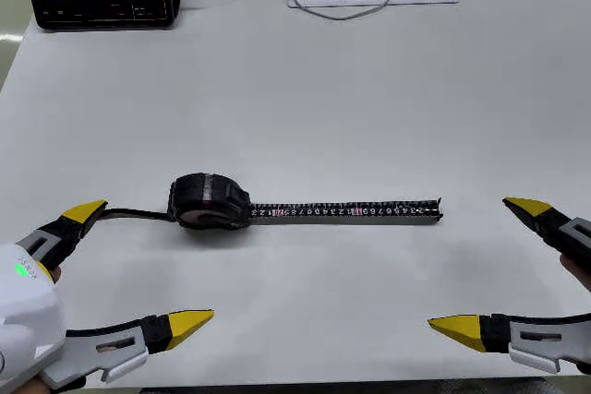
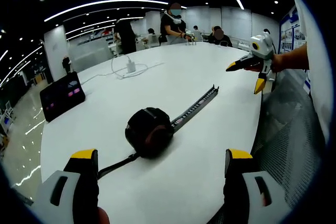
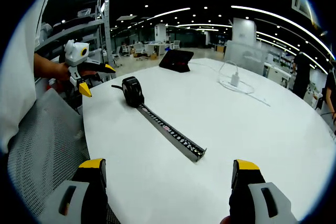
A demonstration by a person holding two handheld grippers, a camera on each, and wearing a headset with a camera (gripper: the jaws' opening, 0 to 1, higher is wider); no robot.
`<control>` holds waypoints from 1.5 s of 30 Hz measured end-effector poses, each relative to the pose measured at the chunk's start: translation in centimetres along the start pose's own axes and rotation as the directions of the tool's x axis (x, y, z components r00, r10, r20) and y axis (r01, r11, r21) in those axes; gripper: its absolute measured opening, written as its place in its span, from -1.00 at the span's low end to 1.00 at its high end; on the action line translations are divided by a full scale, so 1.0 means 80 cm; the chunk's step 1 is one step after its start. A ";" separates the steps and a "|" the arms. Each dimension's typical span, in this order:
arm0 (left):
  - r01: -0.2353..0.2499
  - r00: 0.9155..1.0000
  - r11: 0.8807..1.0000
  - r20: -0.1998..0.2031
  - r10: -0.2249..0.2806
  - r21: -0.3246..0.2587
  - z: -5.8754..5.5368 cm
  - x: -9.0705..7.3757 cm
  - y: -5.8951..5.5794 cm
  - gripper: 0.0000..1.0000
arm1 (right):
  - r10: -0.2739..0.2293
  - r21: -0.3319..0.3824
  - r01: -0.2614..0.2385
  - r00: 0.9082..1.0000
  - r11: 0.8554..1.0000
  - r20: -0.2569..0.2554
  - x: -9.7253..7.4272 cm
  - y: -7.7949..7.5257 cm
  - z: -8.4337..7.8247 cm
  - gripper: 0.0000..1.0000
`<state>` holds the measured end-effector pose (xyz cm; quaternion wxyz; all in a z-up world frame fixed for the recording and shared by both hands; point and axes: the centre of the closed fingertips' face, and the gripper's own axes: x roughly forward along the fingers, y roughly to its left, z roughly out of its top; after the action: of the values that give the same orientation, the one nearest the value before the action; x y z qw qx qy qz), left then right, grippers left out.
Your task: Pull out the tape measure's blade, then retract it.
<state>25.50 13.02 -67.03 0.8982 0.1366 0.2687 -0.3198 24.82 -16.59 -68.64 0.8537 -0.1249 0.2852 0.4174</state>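
The tape measure case lies on its side on the white table, and everything here is placed from it. The blade is already drawn out of the case, flat on the table, and ends at the hook well away from the case. A black wrist strap trails off the case's opposite side.

The left gripper hovers near the case on the strap side, its jaws spread wide and holding nothing. The right gripper sits far from the case, past the hook, equally wide and empty.

Retracting looks like the step left, and it carries the risk. With nothing touching case or blade, releasing the lock would likely let the spring whip the blade back. The hook could slam the case mouth, and the light case could skid or spin on the smooth table. I cannot tell where the lock slider sits, so a blind jaw press could tip the case. The strap lies close to the left gripper's upper jaw and could snag it. Pinching the blade hard risks kinking it.
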 end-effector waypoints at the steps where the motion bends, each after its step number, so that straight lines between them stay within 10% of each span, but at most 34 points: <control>1: -0.001 1.000 1.000 0.001 0.001 0.001 0.000 0.000 0.001 0.97 | 0.000 0.006 0.000 1.000 1.000 0.001 -0.001 -0.001 -0.001 0.98; 45: 0.002 1.000 1.000 -0.003 -0.002 -0.016 0.001 -0.001 0.001 0.95 | 0.009 0.001 -0.009 1.000 1.000 -0.005 0.000 -0.003 -0.004 0.98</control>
<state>25.52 13.11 -66.91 0.8986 0.1297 0.2725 -0.3186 24.93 -16.87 -68.92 0.8513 -0.1241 0.2880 0.4207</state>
